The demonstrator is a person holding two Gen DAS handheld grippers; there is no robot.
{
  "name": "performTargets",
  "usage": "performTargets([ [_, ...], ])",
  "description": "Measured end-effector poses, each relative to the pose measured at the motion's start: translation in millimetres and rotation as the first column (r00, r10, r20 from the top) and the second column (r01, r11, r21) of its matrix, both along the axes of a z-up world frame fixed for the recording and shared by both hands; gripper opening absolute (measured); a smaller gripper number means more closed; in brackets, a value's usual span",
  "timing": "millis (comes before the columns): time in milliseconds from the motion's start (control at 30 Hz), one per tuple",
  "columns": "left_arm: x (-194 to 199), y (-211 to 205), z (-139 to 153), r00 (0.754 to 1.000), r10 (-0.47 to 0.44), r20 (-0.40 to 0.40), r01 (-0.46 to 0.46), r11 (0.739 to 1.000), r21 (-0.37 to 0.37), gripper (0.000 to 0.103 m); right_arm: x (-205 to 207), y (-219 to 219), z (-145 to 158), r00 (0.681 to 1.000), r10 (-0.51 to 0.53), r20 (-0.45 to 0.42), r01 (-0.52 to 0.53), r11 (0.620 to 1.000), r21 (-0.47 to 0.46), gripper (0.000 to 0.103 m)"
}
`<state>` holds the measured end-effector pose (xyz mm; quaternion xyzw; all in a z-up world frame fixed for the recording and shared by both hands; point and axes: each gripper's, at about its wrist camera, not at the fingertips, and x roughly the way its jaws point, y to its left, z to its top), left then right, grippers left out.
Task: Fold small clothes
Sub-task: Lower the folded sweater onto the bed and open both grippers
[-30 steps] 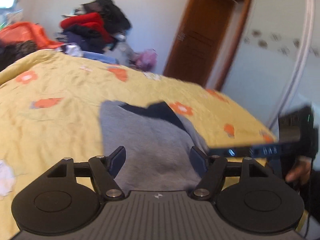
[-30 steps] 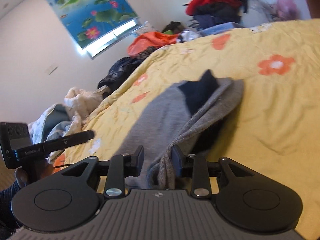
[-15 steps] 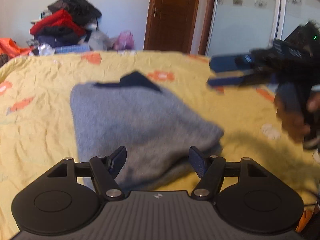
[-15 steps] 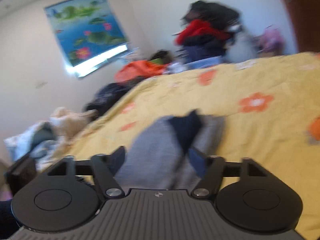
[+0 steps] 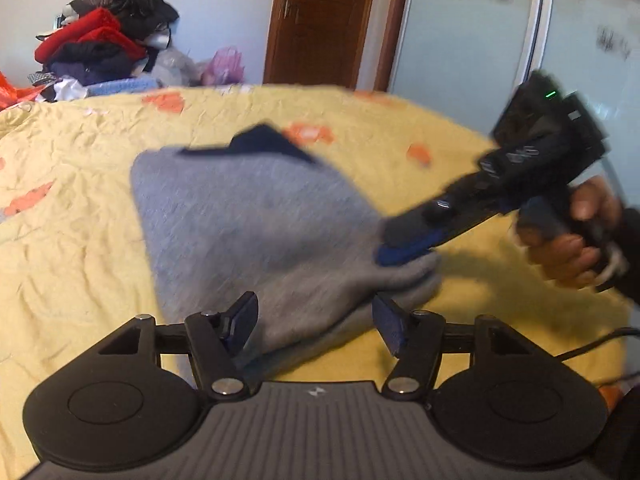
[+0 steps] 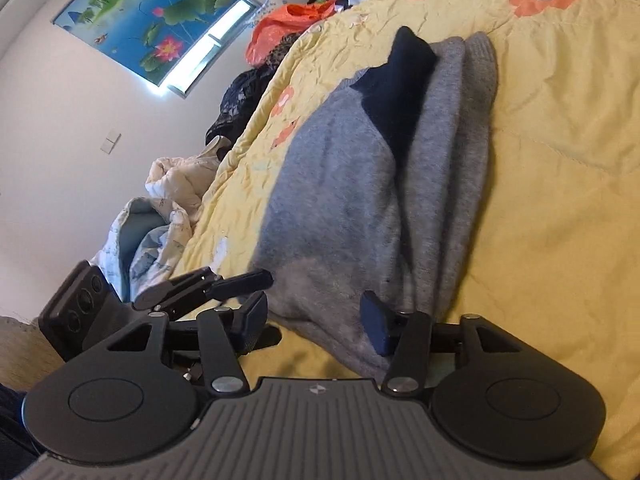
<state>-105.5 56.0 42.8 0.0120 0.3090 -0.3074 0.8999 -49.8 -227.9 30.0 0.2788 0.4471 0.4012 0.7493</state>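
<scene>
Grey garment (image 5: 256, 216) w/ navy collar, folded over, lies on yellow bed (image 5: 72, 248). Left gripper (image 5: 316, 320) wide, at near hem; right gripper (image 6: 314, 316) wide, at garment's right corner. Likely mid-fold; next: regrasp edge, fold again.

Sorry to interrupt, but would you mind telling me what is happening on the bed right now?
A person with handheld tongs in each hand is folding a grey garment with a navy collar on the yellow floral bedspread. It lies folded lengthwise. The left tongs are open at its near edge, and the right tongs are also open, their tips at the garment's lower corner. Neither grips it.
</scene>
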Motion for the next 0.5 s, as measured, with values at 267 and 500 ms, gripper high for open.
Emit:
performTargets([
  [267,31,-37,-11,0.998,0.044,-0.035,-0.048,0.994,-0.097,0.067,96,5,47,0.943,-0.226,0.243,0.251,0.965,-0.079,0.087],
  [500,19,-66,-29,0.998,-0.049,-0.026,0.050,0.999,0.012,0.066,154,64,0,0.972,-0.082,0.221,0.162,0.912,-0.378,0.026],
])
